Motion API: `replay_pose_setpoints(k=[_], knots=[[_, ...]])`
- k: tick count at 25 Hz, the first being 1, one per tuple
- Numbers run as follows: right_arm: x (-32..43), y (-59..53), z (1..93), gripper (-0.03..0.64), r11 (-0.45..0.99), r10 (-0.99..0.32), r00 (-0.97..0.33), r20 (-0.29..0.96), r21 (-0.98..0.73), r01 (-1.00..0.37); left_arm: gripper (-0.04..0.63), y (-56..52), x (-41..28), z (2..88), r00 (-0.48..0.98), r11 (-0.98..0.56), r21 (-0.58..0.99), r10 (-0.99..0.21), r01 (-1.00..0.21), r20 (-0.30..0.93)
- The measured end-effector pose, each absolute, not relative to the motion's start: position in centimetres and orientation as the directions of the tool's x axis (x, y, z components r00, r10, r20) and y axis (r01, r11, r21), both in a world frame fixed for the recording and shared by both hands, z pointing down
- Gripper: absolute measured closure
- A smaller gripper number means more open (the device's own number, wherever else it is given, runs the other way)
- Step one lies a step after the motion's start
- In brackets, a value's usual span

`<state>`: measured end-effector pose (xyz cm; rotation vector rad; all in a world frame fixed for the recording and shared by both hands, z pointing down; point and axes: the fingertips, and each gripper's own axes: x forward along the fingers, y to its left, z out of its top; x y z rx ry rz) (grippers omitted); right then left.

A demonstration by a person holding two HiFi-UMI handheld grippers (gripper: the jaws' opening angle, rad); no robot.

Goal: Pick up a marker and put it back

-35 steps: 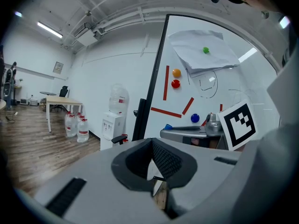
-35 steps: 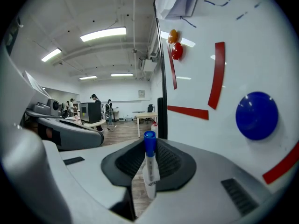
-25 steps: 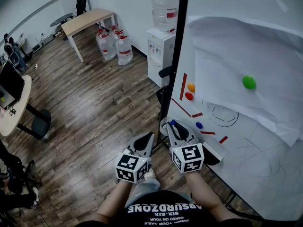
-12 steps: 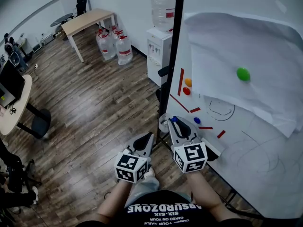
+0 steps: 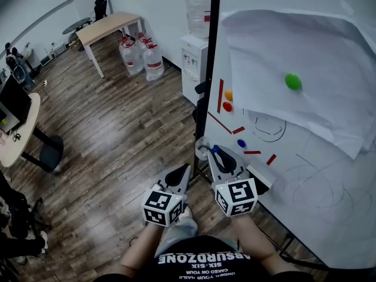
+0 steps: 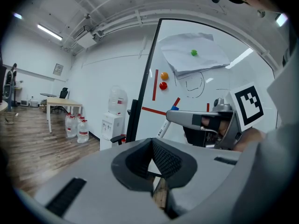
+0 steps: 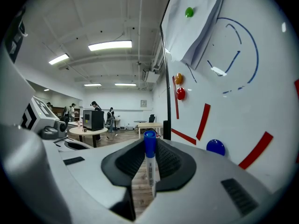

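A white marker with a blue cap (image 7: 149, 161) stands upright between the jaws of my right gripper (image 7: 149, 146), which is shut on it. In the head view the right gripper (image 5: 213, 153) is held just in front of the whiteboard's lower left corner, beside the board's tray (image 5: 260, 177), with the marker's blue cap (image 5: 215, 150) at its tip. My left gripper (image 5: 183, 171) hovers to its left over the wooden floor. Its jaws meet at the tip with nothing between them (image 6: 153, 142). The left gripper view shows the right gripper and the marker (image 6: 166, 125) from the side.
The whiteboard (image 5: 317, 175) on a black stand (image 5: 207, 81) carries red strips, loose paper sheets (image 5: 294, 46) and green (image 5: 292, 81), orange (image 5: 228, 96), red (image 5: 227, 106) and blue (image 5: 241, 143) magnets. A water dispenser (image 5: 197, 57), water jugs (image 5: 141, 54) and a table (image 5: 108, 25) stand behind.
In the head view the whiteboard has drifted left and up. The right gripper has edged slightly up with the marker still in it. The left gripper looks the same.
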<state>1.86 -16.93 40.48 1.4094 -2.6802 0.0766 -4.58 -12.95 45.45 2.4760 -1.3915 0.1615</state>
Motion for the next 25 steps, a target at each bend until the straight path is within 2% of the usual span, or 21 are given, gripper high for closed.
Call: replay_pose_setpoints(k=[25], knots=[[1.9, -12.5, 44.3, 0.551, 0.576, -0.800, -0.569, 0.192, -0.021, -0.817, 0.588, -9.8, -3.7, 45.6, 0.537, -0.501, 0.199, -0.808, -0.842, 0.241]])
